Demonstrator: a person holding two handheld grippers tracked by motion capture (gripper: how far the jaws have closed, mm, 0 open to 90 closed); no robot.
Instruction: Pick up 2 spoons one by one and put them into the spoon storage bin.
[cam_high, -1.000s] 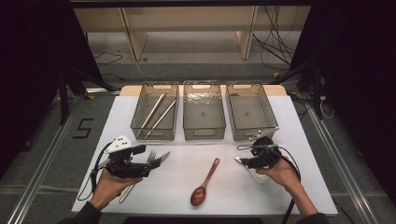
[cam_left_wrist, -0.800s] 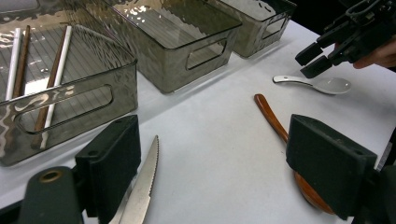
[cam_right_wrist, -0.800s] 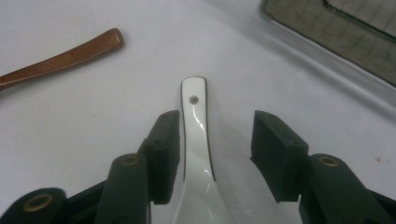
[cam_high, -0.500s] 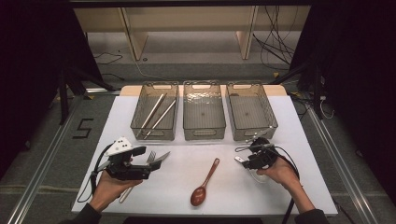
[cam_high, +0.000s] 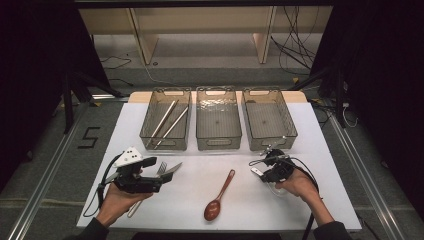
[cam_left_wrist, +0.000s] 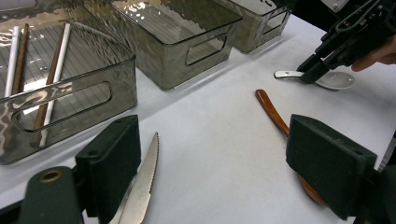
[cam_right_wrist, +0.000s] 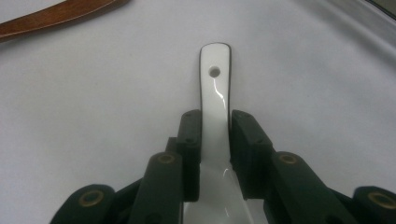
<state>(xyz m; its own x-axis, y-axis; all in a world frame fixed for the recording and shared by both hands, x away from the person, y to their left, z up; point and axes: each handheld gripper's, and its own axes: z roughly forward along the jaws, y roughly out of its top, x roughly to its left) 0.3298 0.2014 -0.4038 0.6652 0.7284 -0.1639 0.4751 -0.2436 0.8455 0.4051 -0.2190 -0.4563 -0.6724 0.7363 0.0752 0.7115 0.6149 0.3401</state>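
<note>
On the white table, my right gripper (cam_high: 266, 171) is shut on the handle of a white ceramic spoon (cam_high: 256, 172). The right gripper view shows both jaws pressed against the white spoon's handle (cam_right_wrist: 215, 88), with the right gripper (cam_right_wrist: 215, 126) low over the table. A brown wooden spoon (cam_high: 220, 192) lies in the middle front. My left gripper (cam_high: 156, 174) is open over a serrated knife (cam_high: 171, 170) and a fork (cam_high: 161, 167). In the left gripper view, the knife (cam_left_wrist: 142, 186) lies beside one jaw of the left gripper (cam_left_wrist: 219, 172) and the wooden spoon (cam_left_wrist: 273, 112) runs under the other.
Three clear grey bins stand in a row at the back. The left bin (cam_high: 165, 147) holds long sticks (cam_high: 167, 122); the middle bin (cam_high: 218, 145) and the right bin (cam_high: 272, 145) look bare inside. The right bin's front wall is just beyond my right gripper.
The right gripper has edged slightly left along the white spoon. The left hand and its gripper have stayed in place.
</note>
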